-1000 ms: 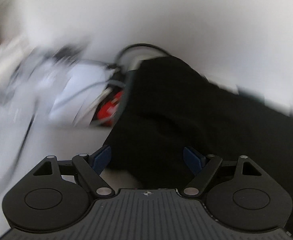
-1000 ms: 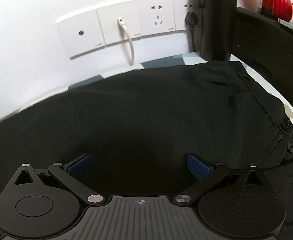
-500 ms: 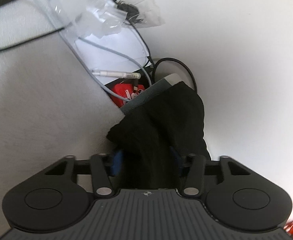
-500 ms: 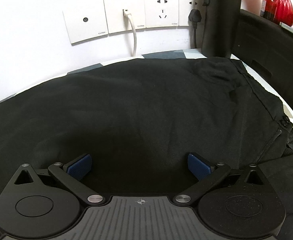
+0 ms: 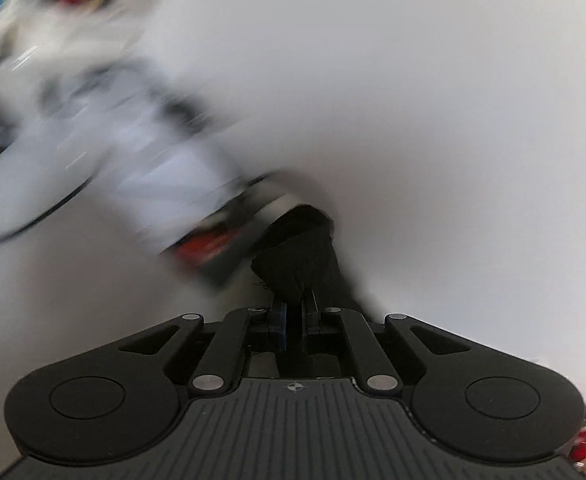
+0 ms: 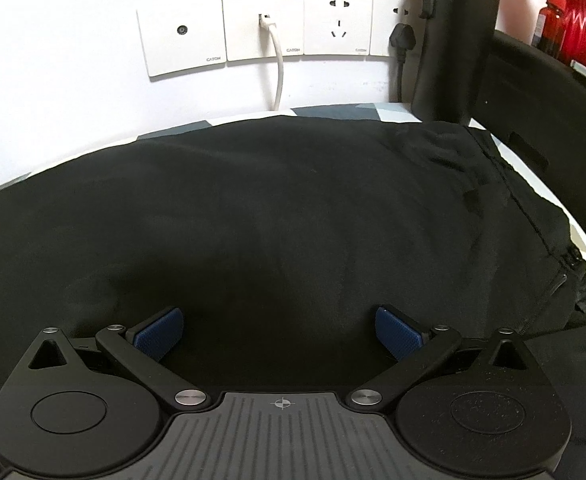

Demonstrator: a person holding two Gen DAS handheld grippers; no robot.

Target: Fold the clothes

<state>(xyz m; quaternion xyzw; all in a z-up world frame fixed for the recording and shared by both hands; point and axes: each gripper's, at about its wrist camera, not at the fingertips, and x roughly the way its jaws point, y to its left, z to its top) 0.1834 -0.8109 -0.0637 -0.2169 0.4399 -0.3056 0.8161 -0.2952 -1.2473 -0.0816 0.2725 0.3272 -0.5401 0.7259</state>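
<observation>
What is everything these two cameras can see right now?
Black garment: one, black, spread over the table, one end pinched by the left gripper.
Wall plates: four, white, in a row.
White cable: one, plugged in.
Black plug: one, in the rightmost plate.
Bottle: one, black, beside the wall.
Vase: one, red, far right.
Clutter: blurred, left view.
Left gripper: black, shut.
Right gripper: black, blue pads, open.

The left gripper (image 5: 293,312) is clamped on black cloth (image 5: 303,252); the right gripper (image 6: 279,330) hovers, jaws spread wide.
</observation>
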